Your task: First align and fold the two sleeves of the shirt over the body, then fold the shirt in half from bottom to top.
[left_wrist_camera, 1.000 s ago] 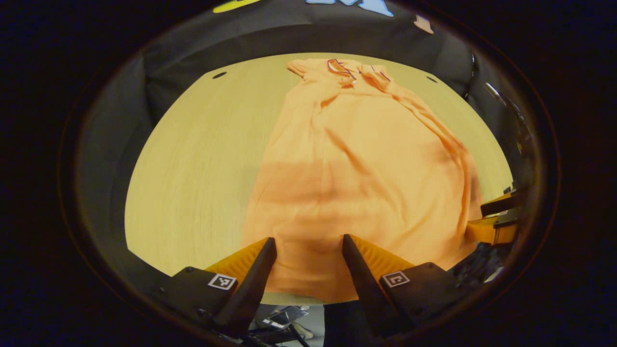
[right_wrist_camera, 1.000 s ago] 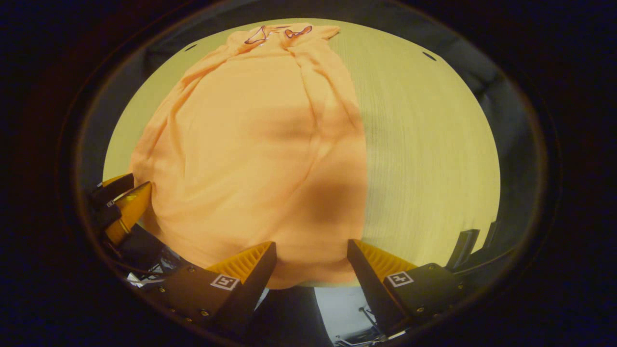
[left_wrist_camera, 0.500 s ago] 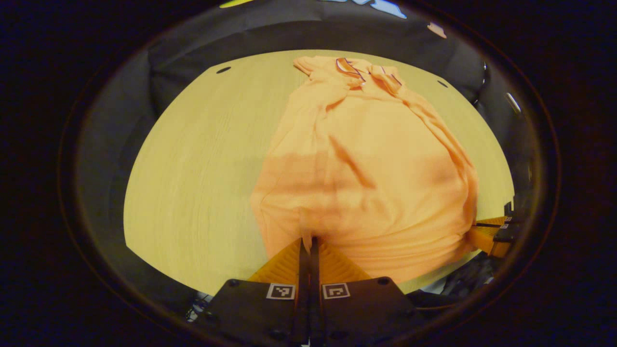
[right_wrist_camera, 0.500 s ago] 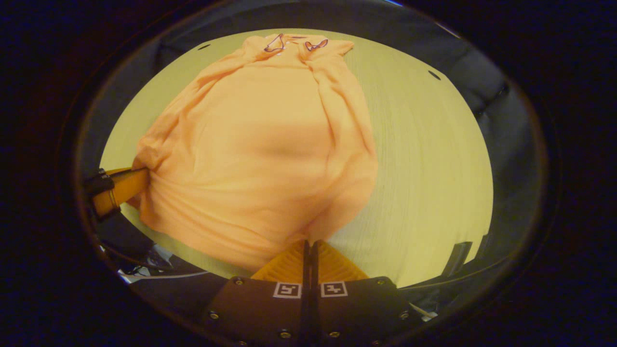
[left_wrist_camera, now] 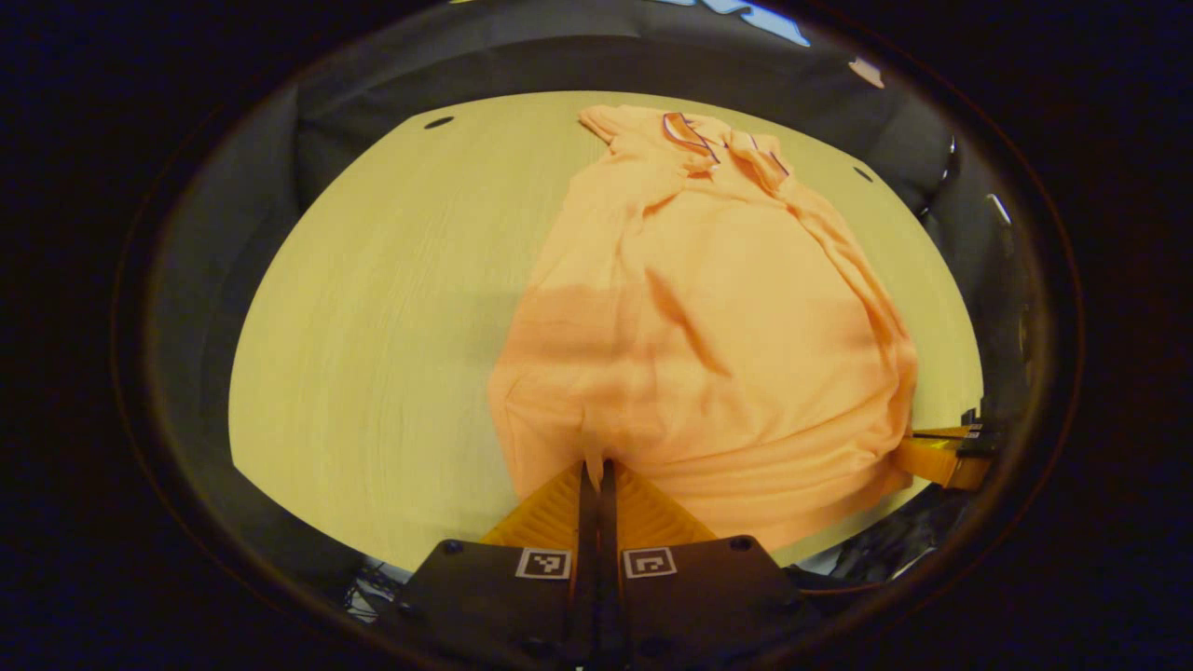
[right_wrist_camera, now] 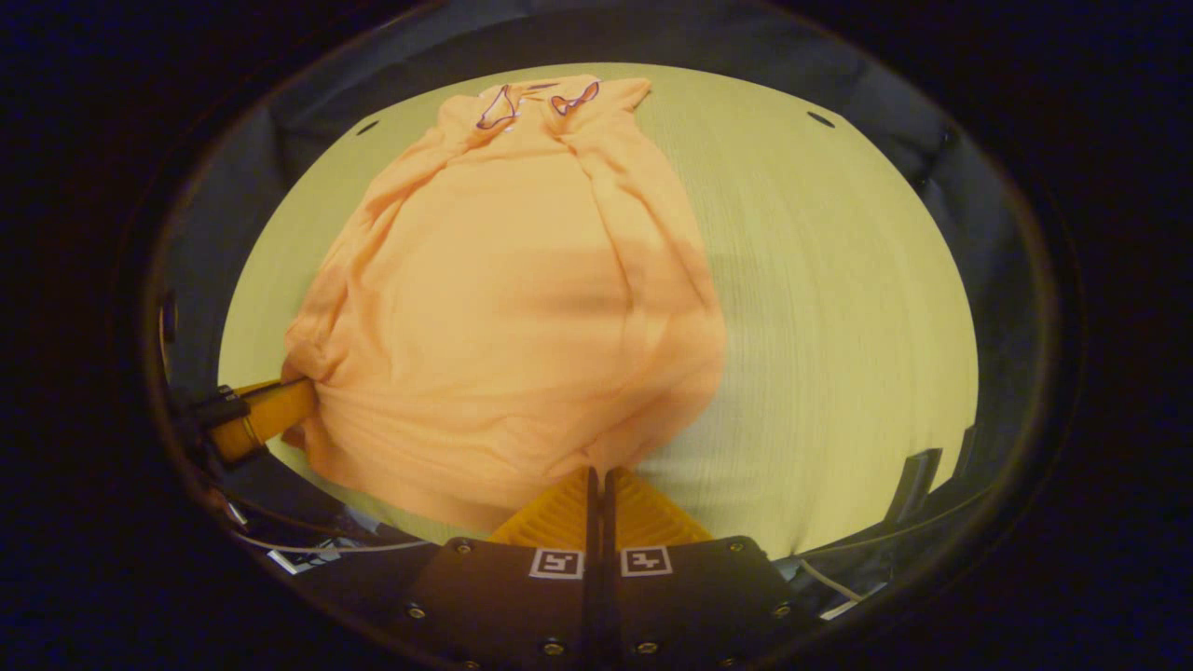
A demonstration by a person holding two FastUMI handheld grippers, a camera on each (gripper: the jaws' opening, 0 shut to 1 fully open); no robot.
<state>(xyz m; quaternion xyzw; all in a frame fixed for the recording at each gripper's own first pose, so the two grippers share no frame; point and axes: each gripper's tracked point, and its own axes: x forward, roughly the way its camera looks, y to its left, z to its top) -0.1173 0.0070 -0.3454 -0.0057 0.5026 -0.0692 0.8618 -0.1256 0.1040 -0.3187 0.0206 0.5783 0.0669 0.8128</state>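
Pale wood-grain counter [left_wrist_camera: 373,308] is stretching across both views, backed by dark booth cloth, with small dark holes near its far corners. In the left gripper view, bare counter is lying on the left side, and an orange shirt [left_wrist_camera: 708,317] is spreading over the middle and right, its collar [left_wrist_camera: 694,140] with dark trim at the far end and its hem at the near edge. At the bottom centre, the left hand-held gripper [left_wrist_camera: 595,466] is standing with its two fingers pressed together, pinching a small fold of the shirt's hem at its near left corner. At the far right edge, the right hand-held gripper [left_wrist_camera: 937,457] is gripping the opposite hem corner, where the fabric is bunching into creases. In the right gripper view, the left hand-held gripper [right_wrist_camera: 280,415] is showing at the left edge, biting the hem corner there. The shirt [right_wrist_camera: 522,298] is filling the left and middle, collar [right_wrist_camera: 536,98] far away, sleeves folded in over the body. At the bottom centre, the right hand-held gripper [right_wrist_camera: 596,473] is closing its fingers on the hem's near right corner. Bare counter [right_wrist_camera: 839,308] is lying to the right.
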